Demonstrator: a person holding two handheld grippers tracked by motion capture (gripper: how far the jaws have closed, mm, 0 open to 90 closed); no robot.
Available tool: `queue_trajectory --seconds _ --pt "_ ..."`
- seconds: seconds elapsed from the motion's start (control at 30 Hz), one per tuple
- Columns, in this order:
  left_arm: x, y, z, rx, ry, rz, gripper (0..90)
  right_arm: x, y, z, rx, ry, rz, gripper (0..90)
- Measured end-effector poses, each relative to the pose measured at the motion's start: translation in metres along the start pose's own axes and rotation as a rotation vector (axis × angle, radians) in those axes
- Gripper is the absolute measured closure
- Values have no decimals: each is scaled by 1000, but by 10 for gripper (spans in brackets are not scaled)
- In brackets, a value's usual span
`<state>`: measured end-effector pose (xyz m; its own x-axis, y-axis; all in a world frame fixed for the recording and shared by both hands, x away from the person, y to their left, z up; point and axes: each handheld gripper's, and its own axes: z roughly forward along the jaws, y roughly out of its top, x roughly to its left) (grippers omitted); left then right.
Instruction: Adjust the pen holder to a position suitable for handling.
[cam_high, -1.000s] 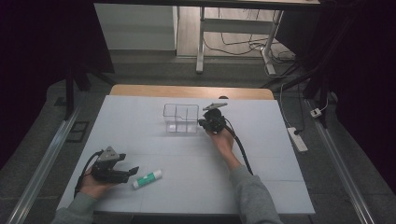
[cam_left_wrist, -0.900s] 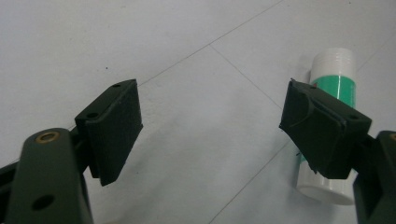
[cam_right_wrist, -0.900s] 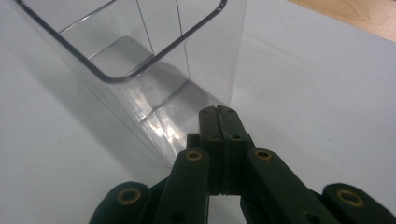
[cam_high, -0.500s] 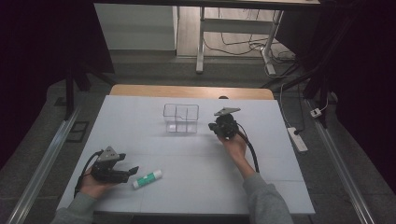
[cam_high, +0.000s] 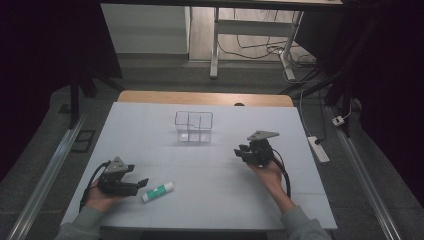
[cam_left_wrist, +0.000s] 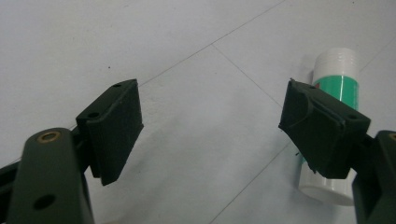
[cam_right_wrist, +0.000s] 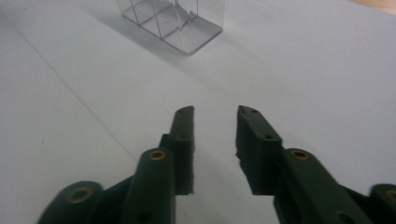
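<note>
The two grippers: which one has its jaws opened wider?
The left gripper. Its jaws stand far apart beside the glue stick, whereas the right gripper leaves only a narrow gap between its jaws.

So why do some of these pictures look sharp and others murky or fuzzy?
High view: the white table is lit and the surroundings are dark. Left gripper view: the glue stick and the jaws are slightly soft. Right gripper view: the clear box casts a soft shadow, and the near jaws blur.

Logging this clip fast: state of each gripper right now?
Left gripper: open wide, holding nothing; the glue stick lies beside its fingers.
Right gripper: open with a narrow gap, holding nothing.
</note>
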<state>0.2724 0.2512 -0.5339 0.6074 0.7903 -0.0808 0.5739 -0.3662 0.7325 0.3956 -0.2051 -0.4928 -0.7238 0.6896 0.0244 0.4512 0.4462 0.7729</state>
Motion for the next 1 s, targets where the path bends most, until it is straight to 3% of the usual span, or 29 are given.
queue_trajectory --seconds 0.1,0.27,0.4,0.7,1.0 --pt "0 0 0 0 0 1 207 0 -17 -19 -10 -1 3 544" --pt "-1 0 -1 -3 1 4 207 2 -30 -36 -21 -16 -18 499" --pt "-1 0 -1 -3 0 4 207 1 -48 -57 -44 -15 9 462" --pt "-1 0 -1 -5 0 6 207 -4 -75 -77 -47 -19 23 434" --pt "-1 1 -1 -2 1 9 207 -6 -77 -79 -47 -9 -11 406"
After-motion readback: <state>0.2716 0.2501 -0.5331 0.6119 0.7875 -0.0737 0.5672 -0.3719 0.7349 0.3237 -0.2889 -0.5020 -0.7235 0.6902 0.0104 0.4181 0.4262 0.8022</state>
